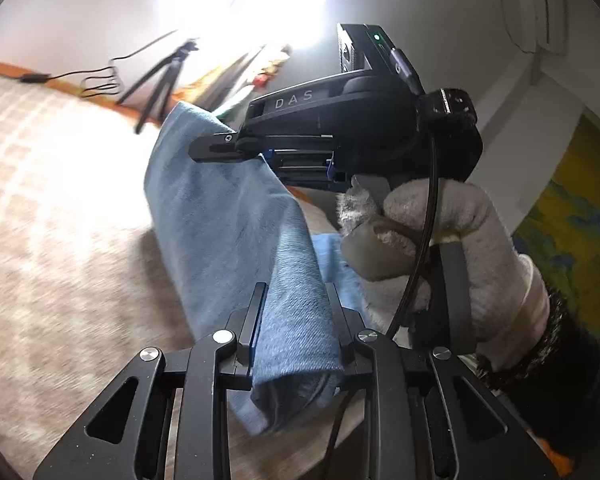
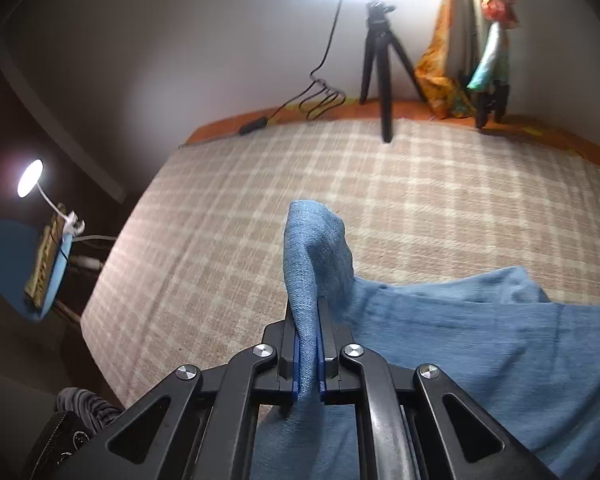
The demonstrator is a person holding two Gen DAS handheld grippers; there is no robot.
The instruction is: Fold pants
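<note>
We see the blue pants (image 2: 480, 340) lying on the checked bed (image 2: 260, 200), below the tripod (image 2: 380, 60). Our right gripper (image 2: 310, 344) is clamped tight on a raised fold. Our left gripper (image 1: 296, 320) pinches another bunch of the same denim, just beside the gloved hand (image 1: 440, 248).

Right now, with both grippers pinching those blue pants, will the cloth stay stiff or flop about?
Probably floppy: the blue pants droop over the right gripper and sag from the left gripper. They look like soft denim, so likely unbreakable and not slippery.
</note>
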